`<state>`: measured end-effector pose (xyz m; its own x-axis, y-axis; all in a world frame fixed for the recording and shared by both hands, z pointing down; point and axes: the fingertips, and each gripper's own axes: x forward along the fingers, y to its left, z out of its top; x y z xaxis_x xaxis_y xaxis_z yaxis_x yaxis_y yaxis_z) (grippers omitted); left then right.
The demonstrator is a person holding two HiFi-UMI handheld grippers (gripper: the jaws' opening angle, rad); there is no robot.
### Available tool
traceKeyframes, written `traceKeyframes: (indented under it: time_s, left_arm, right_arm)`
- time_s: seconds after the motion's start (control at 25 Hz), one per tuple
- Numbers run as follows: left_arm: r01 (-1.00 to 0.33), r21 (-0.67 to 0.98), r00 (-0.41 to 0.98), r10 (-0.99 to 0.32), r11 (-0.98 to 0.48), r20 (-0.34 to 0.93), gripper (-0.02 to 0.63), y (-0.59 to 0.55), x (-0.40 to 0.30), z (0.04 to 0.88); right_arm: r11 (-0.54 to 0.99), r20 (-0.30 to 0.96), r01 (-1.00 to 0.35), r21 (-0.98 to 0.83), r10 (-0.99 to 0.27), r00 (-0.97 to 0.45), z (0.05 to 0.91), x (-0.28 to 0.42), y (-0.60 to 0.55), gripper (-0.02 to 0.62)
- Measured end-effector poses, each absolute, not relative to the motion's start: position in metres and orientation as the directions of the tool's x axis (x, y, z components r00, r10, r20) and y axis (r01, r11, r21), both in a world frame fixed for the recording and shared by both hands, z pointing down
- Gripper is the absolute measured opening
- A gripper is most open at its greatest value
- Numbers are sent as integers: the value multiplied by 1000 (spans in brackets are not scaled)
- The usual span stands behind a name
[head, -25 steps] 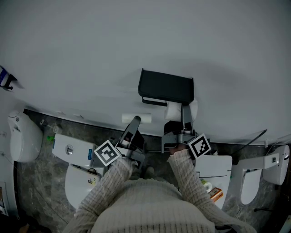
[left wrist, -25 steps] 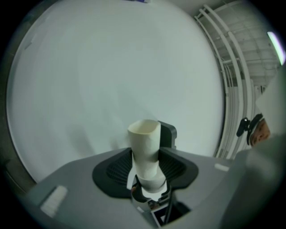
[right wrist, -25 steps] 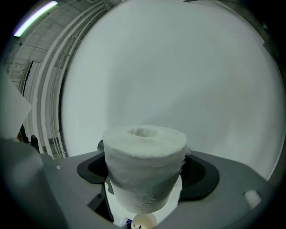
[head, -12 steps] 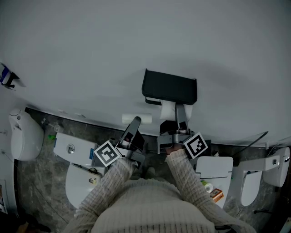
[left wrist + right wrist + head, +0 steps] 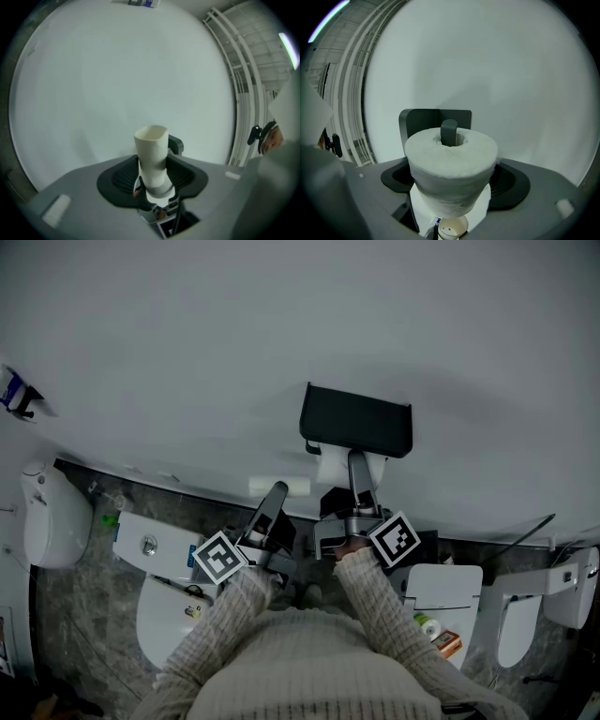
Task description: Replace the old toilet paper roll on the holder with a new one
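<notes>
New roll: I see the new roll (image 5: pixel 450 161) right at the holder (image 5: pixel 356 420), just under its flat black top.
Only the right gripper view shows: the holder's dark bar (image 5: pixel 449 131) sits in the hole of the new roll. The holder's back plate stands behind it.
Only the head view shows: the holder is fixed on the white wall (image 5: pixel 187 352). I can see both grippers at once below it.
Right gripper: the right gripper (image 5: pixel 345 486) has its jaws wide apart. They squeeze the new roll from both sides.
Old tube: the empty cardboard tube (image 5: pixel 151 154) is off the holder. It is below it and to its left, near but not touching.
Only the left gripper view shows: the tube is bare card, with its open end toward the wall.
Left gripper: the left gripper (image 5: pixel 274 495) has its jaws partly apart. They pinch the low end of the tube.
Arms: both knit sleeves (image 5: pixel 239 601) reach forward, side by side, under the holder. Both grippers tip up a little at the wall. The right one is closer to the holder.
Around: white toilets (image 5: pixel 159 615) stand on the dark floor, far below the holder.
</notes>
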<state>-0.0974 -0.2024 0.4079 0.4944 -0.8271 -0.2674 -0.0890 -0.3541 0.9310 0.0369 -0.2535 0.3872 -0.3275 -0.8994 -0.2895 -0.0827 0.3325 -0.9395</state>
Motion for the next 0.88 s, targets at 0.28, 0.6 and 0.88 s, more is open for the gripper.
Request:
traceKeyframes:
  time_s: [0.28, 0.6, 0.88]
  left_arm:
    - [-81, 932, 500, -823, -355, -270, 172, -203, -102, 408]
    - [-85, 930, 521, -812, -358, -265, 172, -200, -90, 409]
    - [-71, 929, 526, -805, -362, -273, 172, -200, -89, 406]
  right_arm:
    - [329, -281, -88, -940, -895, -345, 387, 28, -256, 446]
    - [329, -278, -85, -940, -889, -365, 388, 35, -252, 446]
    - [328, -279, -70, -942, -882, -379, 389, 35, -244, 446]
